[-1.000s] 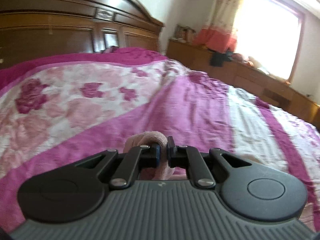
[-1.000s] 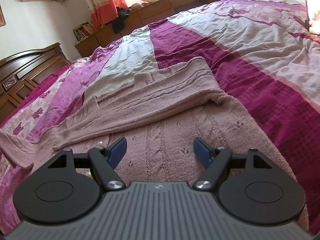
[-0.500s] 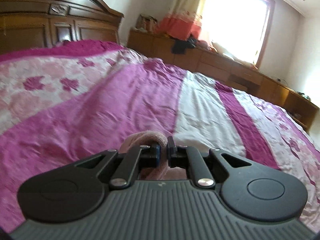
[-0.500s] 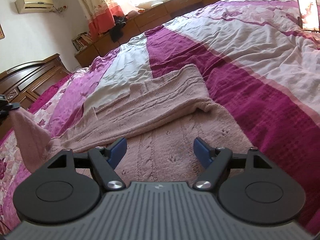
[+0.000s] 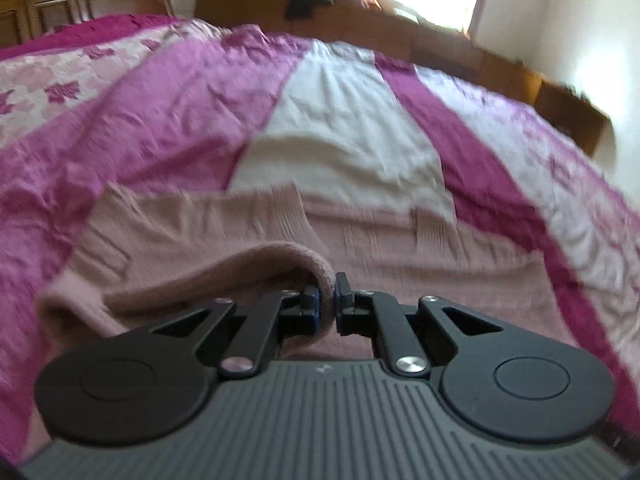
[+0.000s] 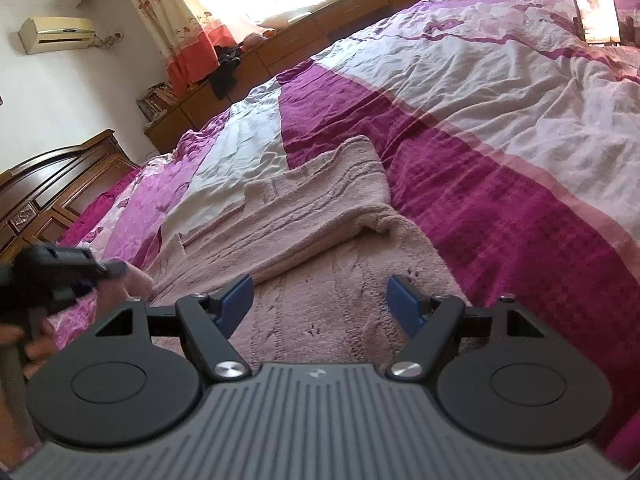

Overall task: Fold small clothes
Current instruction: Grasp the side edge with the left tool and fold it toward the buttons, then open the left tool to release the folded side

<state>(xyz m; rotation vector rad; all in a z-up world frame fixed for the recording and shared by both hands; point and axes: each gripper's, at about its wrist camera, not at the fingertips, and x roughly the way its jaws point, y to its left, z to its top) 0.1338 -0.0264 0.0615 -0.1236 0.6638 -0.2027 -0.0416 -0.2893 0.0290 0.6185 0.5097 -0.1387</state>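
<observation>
Left claw (image 5: 327,304) is pinched tight on a fold of the pink knit sweater (image 5: 360,240), and that gripped sleeve end loops up and away to the left of the pads. The rest of the sweater lies spread flat across the bed (image 5: 352,132), over its magenta and white striped cover. On the other side, the right claw (image 6: 322,300) hangs wide open with nothing between its blue pads (image 6: 238,295), just above the sweater's knit body. Left claw shows at the far left, blurred.
</observation>
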